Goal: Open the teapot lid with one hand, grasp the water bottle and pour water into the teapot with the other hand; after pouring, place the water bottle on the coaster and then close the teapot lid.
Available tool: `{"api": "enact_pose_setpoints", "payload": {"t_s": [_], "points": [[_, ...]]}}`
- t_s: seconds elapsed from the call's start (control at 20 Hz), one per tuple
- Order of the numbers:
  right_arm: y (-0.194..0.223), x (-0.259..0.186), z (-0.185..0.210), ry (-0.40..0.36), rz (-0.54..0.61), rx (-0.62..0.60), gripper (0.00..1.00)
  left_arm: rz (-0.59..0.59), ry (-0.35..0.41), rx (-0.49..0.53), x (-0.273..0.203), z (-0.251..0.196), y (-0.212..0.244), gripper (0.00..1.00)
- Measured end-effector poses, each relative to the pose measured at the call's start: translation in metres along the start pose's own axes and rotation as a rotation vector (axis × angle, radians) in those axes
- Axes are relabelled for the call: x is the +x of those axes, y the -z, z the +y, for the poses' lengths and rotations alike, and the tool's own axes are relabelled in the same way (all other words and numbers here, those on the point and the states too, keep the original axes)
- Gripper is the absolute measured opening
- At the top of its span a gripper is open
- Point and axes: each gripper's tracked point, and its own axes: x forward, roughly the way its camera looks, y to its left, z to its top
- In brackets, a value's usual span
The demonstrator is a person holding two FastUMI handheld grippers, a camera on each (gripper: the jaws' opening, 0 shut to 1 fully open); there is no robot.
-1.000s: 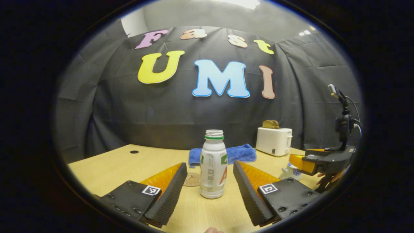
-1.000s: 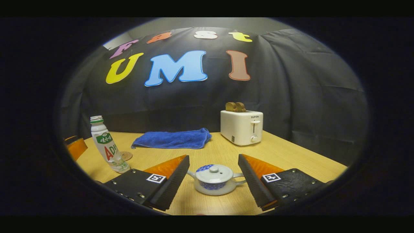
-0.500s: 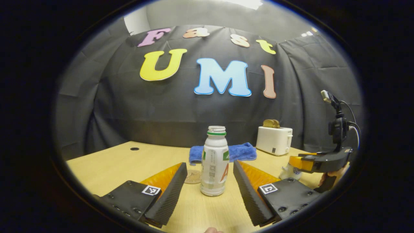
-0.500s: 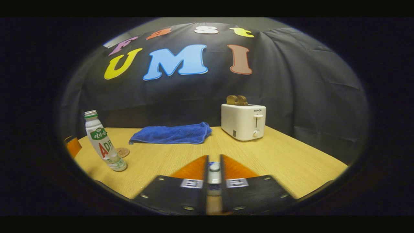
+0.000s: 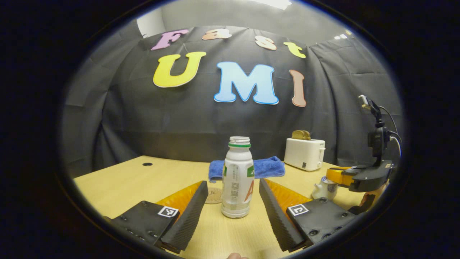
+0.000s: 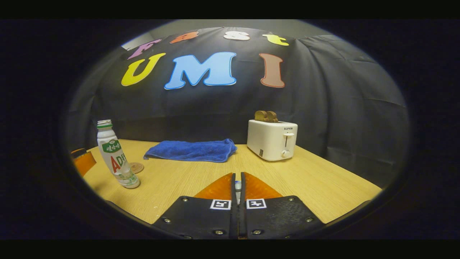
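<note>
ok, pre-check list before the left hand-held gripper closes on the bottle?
1. Water bottle upright between the left hand-held gripper fingers: ok.
2. Left fingers open, clear of the bottle on both sides: ok.
3. Bottle cap off, neck open: ok.
4. Right hand-held gripper shut on the teapot lid knob: ok.
5. Lid lifted clear of the teapot: cannot tell.
6. Coaster free for the bottle: ok.
</note>
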Motion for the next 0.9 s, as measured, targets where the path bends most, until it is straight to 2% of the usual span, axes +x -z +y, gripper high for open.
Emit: {"api": "enact_pose_setpoints", "payload": {"t_s": [0.05,0.1,0.15,0.2,0.25,0.3,0.35,0.4,0.45,0.5,0.9], "points": [[-0.004,-0.002,0.001,-0.002,-0.015,-0.01,0.01,0.005,0.002,-0.005,0.001,-0.002,0.0,1.0],[-0.005,-0.003,0.002,-0.002,-0.024,-0.024,0.18,0.006,-0.002,-0.003,0.002,-0.001,0.001,1.0],[-0.007,-0.005,0.004,-0.007,-0.032,-0.035,0.18,0.005,-0.019,-0.002,0.005,0.002,0.0,1.0],[-0.007,-0.006,0.009,-0.022,-0.035,-0.031,0.01,0.008,-0.021,0.0,0.007,0.002,0.0,1.0],[-0.008,-0.007,0.012,-0.031,-0.037,-0.029,0.0,0.013,-0.033,0.005,0.009,0.003,0.0,1.0],[-0.009,-0.008,0.012,-0.031,-0.044,-0.034,0.01,0.022,-0.047,0.015,0.01,0.006,0.002,1.0],[-0.012,-0.01,0.011,-0.028,-0.055,-0.044,0.18,0.031,-0.061,0.026,0.01,0.009,0.004,1.0],[-0.014,-0.011,0.012,-0.029,-0.066,-0.051,0.01,0.04,-0.068,0.035,0.009,0.01,0.006,1.0],[-0.016,-0.013,0.014,-0.035,-0.074,-0.051,0.18,0.047,-0.065,0.035,0.009,0.01,0.007,0.9],[-0.016,-0.014,0.016,-0.043,-0.077,-0.051,0.01,0.049,-0.065,0.035,0.009,0.009,0.007,1.0],[-0.019,-0.022,0.019,-0.072,-0.095,-0.042,0.01,0.061,-0.115,0.038,0.017,0.015,0.01,1.0]]}}
